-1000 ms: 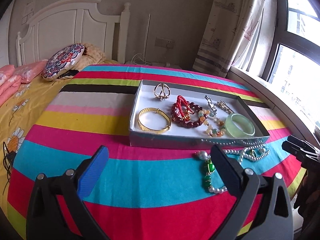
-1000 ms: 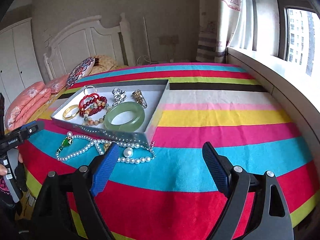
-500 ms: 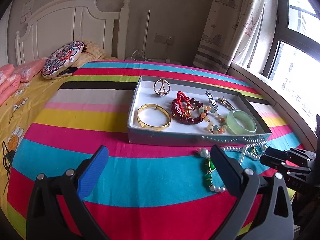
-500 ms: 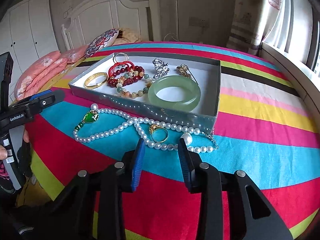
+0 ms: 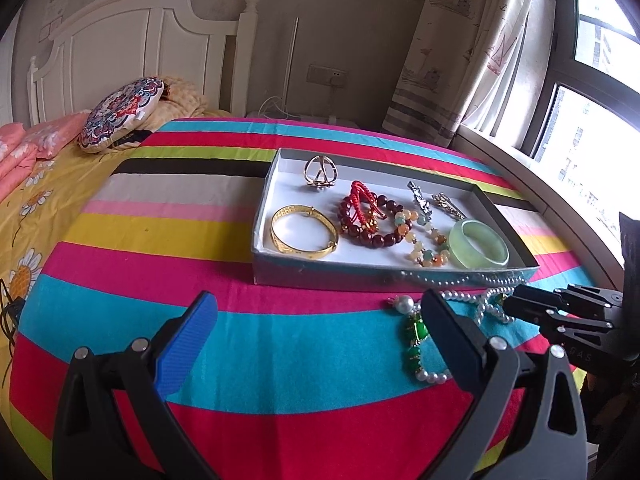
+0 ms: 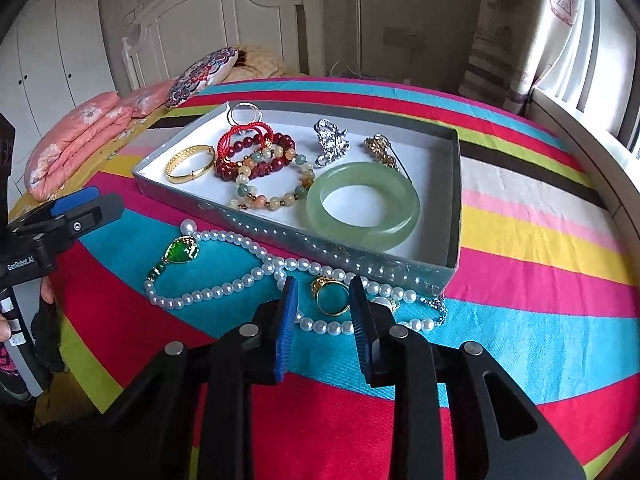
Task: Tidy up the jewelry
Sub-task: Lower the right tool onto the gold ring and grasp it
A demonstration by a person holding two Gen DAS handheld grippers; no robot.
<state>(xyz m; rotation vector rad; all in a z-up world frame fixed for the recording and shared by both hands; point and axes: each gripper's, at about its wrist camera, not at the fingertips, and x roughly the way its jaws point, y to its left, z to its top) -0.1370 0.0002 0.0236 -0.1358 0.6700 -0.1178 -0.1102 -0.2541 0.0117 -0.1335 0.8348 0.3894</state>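
A grey box [image 6: 454, 184] with a white floor lies on the striped bedspread and holds a jade bangle [image 6: 362, 204], a gold bangle [image 6: 190, 163], red bead bracelets [image 6: 256, 148], a silver brooch [image 6: 330, 142] and a ring. In front of it lie a pearl necklace with a green pendant [image 6: 180, 252] and a gold ring [image 6: 330, 296]. My right gripper [image 6: 323, 294] is narrowly open, its jaws either side of the gold ring, not closed on it. My left gripper [image 5: 316, 320] is wide open and empty, above the bedspread short of the box [image 5: 260, 264].
A patterned cushion [image 5: 120, 114] and pink pillows lie by the white headboard [image 5: 132, 40]. A window ledge [image 5: 532, 184] and a curtain run along the right side. The striped bedspread [image 6: 540, 280] extends right of the box.
My right gripper has moved forward and down to the gold ring, and its jaws have narrowed from wide open. My left gripper has barely moved.
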